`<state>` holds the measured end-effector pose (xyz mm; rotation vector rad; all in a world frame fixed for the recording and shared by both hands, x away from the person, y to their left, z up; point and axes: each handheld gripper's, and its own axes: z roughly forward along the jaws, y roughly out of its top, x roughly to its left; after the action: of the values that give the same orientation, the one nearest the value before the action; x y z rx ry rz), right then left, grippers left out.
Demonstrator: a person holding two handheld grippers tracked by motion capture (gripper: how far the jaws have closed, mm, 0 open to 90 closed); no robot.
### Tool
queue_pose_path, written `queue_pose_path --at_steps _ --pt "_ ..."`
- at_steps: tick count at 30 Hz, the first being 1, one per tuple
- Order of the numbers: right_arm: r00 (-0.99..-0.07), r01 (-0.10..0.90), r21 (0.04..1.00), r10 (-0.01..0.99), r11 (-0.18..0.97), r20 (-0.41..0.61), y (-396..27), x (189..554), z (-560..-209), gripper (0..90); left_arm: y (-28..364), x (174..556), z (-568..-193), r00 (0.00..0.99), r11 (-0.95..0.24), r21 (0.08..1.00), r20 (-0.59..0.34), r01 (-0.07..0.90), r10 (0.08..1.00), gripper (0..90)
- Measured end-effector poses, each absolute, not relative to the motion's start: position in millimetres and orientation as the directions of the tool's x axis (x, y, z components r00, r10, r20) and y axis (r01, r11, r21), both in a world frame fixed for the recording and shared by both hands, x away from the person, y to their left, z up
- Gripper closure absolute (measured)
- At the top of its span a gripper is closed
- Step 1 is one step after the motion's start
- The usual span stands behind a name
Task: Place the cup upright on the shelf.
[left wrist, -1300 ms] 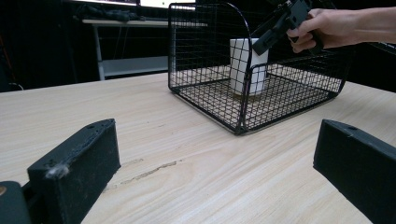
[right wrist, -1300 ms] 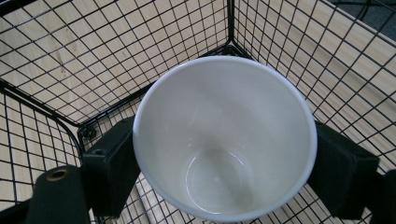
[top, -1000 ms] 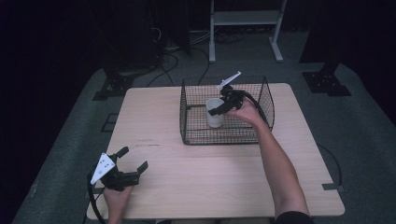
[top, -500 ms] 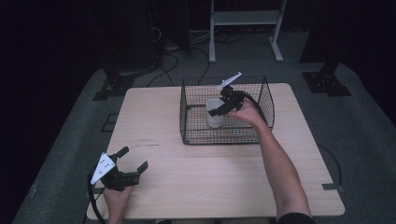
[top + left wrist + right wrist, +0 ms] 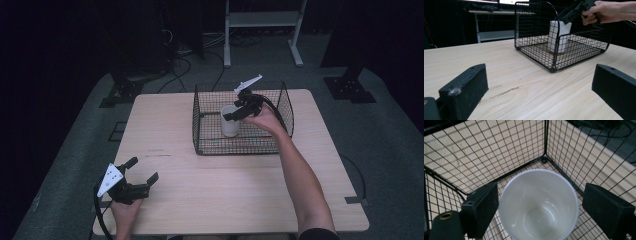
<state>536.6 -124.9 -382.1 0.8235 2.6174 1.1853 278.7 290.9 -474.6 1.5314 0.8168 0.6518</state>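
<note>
Nearest me, my left gripper (image 5: 139,172) sits at the near left corner of the pale wooden table (image 5: 165,130), held in my left hand (image 5: 125,210) with its grey three-cornered plate (image 5: 110,178) on top. Its two black jaws stand wide apart with nothing between them; in the left gripper view they rise at either side of bare wood grain, where a thin dark scratch (image 5: 504,92) runs across the tabletop.

Farther out, past the middle of the table, stands a black wire mesh basket (image 5: 200,125), open at the top. Upright on its floor, toward the left half, is a white cup (image 5: 229,120), hollow and with nothing inside as seen in the right gripper view.

My right forearm (image 5: 305,180) reaches forward over the table, and my right hand (image 5: 265,119) holds my right gripper (image 5: 231,116) above the basket, tipped down onto the cup. In the right gripper view the jaws are spread and flank the cup's rim (image 5: 537,171), one on each side: the left jaw sits just beside the rim, while a clear gap shows between the rim and the right jaw. They straddle the cup without squeezing it.

Beyond the table lie a grey floor (image 5: 380,130), dark cables (image 5: 175,55) and a white metal stand (image 5: 262,20).
</note>
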Motion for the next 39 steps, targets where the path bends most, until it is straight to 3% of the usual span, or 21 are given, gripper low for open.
queue_pose_path --at_steps 21,39 --pt "-0.83 0.425 0.797 0.537 0.43 0.153 -144.4 521.3 -348.0 12.7 290.9 278.5 -474.6 0.595 -0.03 0.992 -0.051 0.125 0.802 0.0" --pt "-0.833 0.414 0.807 0.534 0.422 0.148 -162.7 497.0 -342.5 12.8 290.7 278.5 -474.6 0.595 -0.029 0.992 -0.053 0.126 0.802 0.0"
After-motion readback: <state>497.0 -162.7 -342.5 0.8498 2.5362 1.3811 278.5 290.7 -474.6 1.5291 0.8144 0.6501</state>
